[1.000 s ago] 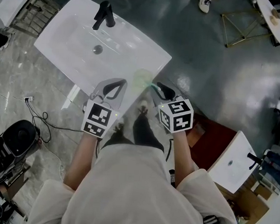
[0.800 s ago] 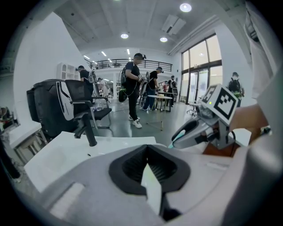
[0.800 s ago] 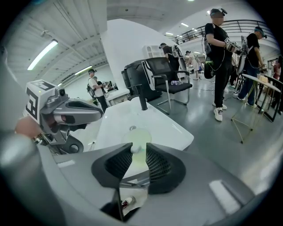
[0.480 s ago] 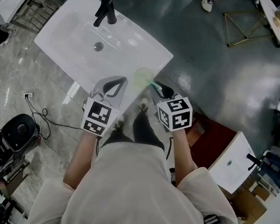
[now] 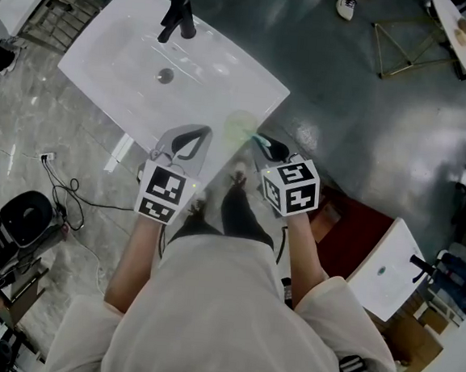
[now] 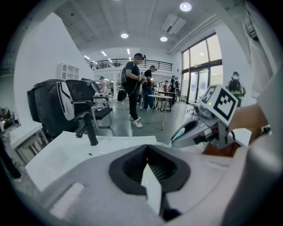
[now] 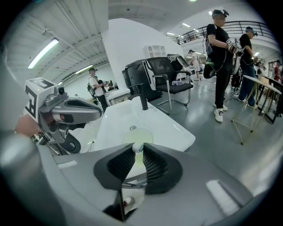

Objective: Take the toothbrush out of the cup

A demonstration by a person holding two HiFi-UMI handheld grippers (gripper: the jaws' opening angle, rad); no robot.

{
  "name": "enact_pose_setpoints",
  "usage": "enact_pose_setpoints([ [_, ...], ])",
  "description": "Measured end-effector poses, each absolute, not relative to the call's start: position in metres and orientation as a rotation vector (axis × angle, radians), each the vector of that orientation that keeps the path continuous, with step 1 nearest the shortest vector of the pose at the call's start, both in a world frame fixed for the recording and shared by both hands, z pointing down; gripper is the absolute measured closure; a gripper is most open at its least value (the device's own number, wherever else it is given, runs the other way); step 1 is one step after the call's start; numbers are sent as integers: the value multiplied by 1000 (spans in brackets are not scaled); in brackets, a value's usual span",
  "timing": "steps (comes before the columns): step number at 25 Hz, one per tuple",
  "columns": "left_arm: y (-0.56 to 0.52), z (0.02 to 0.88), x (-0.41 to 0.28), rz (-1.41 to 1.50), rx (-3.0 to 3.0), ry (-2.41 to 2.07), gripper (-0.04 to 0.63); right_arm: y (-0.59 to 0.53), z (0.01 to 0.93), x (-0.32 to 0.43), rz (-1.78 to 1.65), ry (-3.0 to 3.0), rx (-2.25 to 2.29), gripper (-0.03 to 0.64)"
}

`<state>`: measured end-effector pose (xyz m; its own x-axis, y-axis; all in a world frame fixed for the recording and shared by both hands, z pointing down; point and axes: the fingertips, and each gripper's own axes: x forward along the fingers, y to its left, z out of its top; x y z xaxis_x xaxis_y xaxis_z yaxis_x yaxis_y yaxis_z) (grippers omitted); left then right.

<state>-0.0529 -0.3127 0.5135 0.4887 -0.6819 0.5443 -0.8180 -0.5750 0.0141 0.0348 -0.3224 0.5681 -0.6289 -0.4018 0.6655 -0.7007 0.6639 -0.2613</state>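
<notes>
Head view against the one of a second ago: almost no difference. Same white sink (image 5: pixel 227 67) below, only slid a little in the picture, so more a small move of the head than of anything on it. Left gripper (image 5: pixel 199 132) kept beside the cup without touching it, pressed together on nothing. Right gripper (image 5: pixel 267 148) crept slightly nearer to the pale green cup (image 5: pixel 240 127) on the sink's near corner, pinching the round end of the toothbrush (image 5: pixel 256 140) between the pad tips. Teal handle slanted from the cup's rim to those tips, so apparently still resting in the cup, not lifted. Meaning for the task: grasp made and held, taking out itself not yet begun. Probably needed now a pull up and away along the handle, with care not to tip the light cup.
</notes>
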Motion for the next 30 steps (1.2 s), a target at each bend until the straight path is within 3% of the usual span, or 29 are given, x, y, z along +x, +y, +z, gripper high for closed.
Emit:
enact_pose_setpoints([
  [30,-248,452,-66,618,2656,-1277,592,-264,472,53,504,-2391,1172,560],
])
